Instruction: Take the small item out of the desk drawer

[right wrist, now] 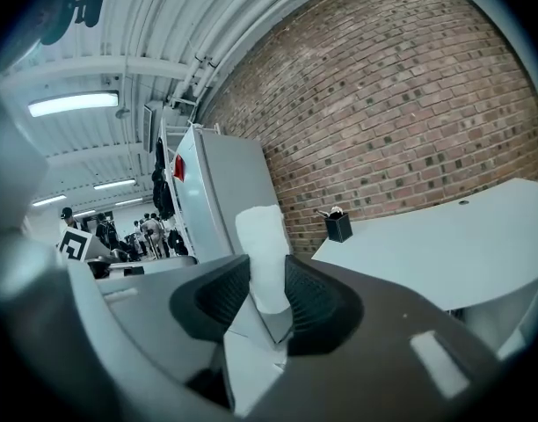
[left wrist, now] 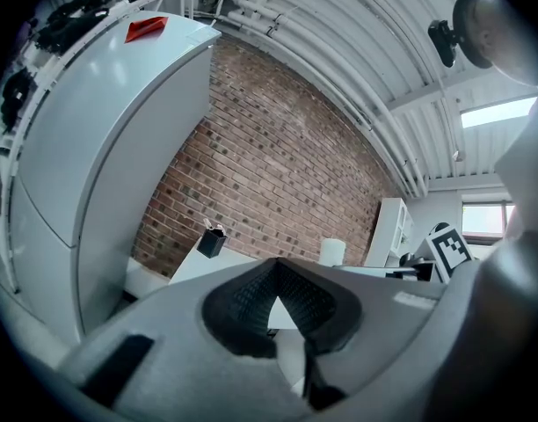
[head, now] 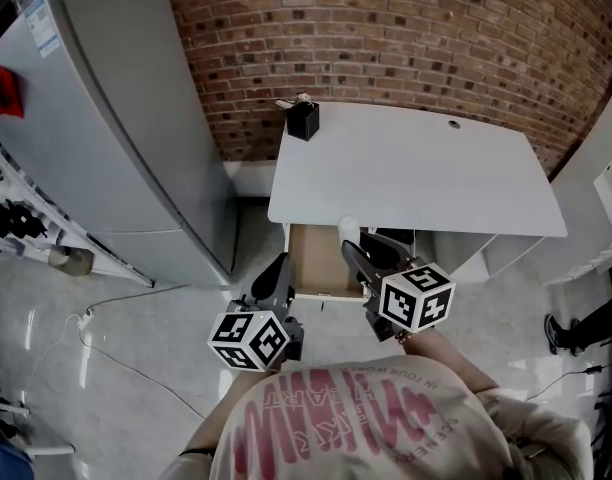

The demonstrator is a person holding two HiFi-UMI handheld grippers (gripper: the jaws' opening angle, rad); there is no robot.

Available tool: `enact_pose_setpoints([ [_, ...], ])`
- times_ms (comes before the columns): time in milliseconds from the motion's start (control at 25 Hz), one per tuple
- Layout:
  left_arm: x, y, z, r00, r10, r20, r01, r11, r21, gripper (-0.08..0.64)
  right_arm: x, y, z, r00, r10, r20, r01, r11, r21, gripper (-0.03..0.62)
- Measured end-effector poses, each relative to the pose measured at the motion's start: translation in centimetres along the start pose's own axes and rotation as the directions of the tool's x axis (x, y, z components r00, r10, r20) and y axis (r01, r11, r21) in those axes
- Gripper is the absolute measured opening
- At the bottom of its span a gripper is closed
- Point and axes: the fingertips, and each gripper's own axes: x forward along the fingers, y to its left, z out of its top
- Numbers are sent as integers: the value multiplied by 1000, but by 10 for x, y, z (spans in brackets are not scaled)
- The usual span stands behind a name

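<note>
Clamped in the right gripper [right wrist: 267,297], the small white cylinder [right wrist: 262,251] is already out of the open wooden drawer [head: 311,260] below the white desk's [head: 416,168] front edge. Beside it, the left gripper [left wrist: 277,272] is closed and empty.

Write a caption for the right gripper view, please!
Right gripper pinching a small white item near the white desk, brick wall behind.

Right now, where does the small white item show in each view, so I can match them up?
Head view: small white item at the front edge of the desk, above the open drawer, at the tips of the right hand-held gripper.
Left gripper view: right of centre, beyond the jaws.
Right gripper view: centre, clamped between the jaws.
Shared landmark: black pen holder on the desk.
</note>
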Motion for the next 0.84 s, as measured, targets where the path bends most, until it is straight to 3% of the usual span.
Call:
enact_pose_setpoints([
  [840, 6, -37, -57, 991, 135, 3, -135, 990, -32, 3, -32, -43, -34, 988, 109, -110, -111, 994, -9, 137],
])
